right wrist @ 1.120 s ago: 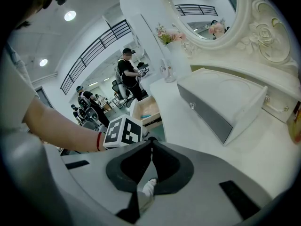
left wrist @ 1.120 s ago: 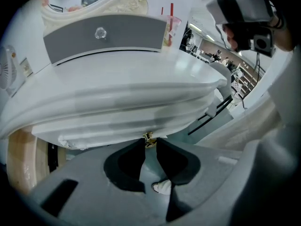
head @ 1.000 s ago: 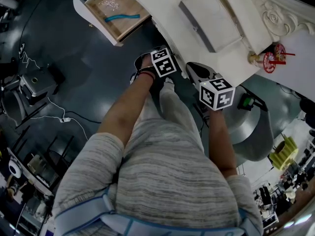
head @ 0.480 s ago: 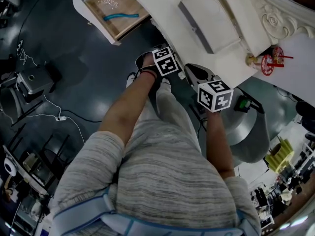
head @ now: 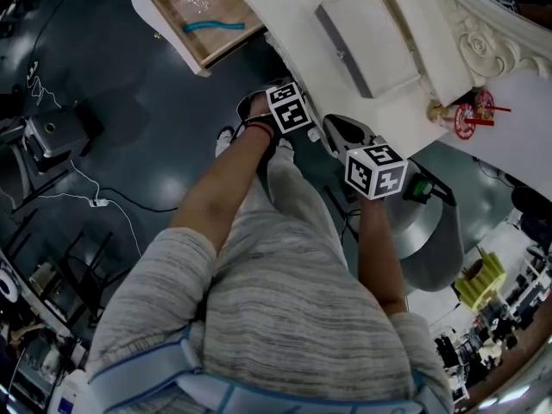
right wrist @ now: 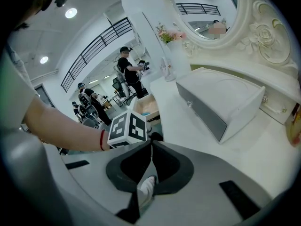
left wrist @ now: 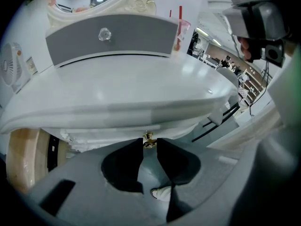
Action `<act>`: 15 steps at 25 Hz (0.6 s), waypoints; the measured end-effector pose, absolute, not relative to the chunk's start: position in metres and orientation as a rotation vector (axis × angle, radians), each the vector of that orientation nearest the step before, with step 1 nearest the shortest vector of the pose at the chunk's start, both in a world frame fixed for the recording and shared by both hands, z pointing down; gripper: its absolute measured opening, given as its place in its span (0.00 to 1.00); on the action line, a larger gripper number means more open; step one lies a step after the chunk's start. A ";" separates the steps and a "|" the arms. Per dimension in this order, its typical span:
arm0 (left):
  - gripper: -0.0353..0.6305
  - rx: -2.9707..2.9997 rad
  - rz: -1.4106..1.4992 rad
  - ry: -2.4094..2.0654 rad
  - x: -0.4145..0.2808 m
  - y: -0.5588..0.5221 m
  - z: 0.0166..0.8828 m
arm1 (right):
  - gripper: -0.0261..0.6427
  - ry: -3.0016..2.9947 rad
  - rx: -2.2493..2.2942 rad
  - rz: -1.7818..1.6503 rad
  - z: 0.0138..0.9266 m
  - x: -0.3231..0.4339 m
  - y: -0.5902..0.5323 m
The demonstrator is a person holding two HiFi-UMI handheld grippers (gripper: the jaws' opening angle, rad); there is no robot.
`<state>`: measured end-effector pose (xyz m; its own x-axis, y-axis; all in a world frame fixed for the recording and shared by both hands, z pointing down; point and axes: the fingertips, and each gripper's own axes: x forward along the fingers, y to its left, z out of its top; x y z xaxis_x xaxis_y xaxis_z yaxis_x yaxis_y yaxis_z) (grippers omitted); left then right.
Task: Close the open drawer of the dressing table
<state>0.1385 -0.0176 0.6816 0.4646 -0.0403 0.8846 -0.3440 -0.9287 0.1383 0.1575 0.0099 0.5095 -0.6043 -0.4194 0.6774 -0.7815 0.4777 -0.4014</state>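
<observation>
Item: drawer (head: 168, 31), open, at the left end of the table (head: 285, 7) in the head view, with a blue strip (head: 211, 27) inside; well apart from both tongs.

Left tongs (left wrist: 150, 142): slightly apart, just been opening. A small brass knob (left wrist: 149, 138) shows in the gap; I cannot tell if they touch.

Right tongs (right wrist: 151, 143): together, empty.

Step, by my judgement: approach pending.

Next: I bring the left tongs to the drawer front and push squarely inward.

Bare floor (head: 159, 115) fronts the open drawer (head: 162, 26).
</observation>
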 end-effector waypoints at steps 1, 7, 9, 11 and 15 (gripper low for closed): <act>0.19 2.422 1.444 -0.339 0.138 -0.018 0.681 | 0.06 -2.234 0.991 0.969 0.509 0.157 0.010; 0.19 2.435 1.456 -0.443 0.127 -0.020 0.675 | 0.06 -2.254 0.962 0.949 0.504 0.149 0.007; 0.19 2.441 1.421 -0.492 0.122 -0.022 0.666 | 0.06 -2.267 0.949 0.938 0.502 0.145 0.006; 0.19 2.446 1.371 -0.544 0.116 -0.023 0.654 | 0.06 -2.285 0.936 0.930 0.498 0.140 0.004; 0.19 2.445 1.251 -0.666 0.100 -0.023 0.624 | 0.06 -2.319 0.898 0.919 0.493 0.126 0.002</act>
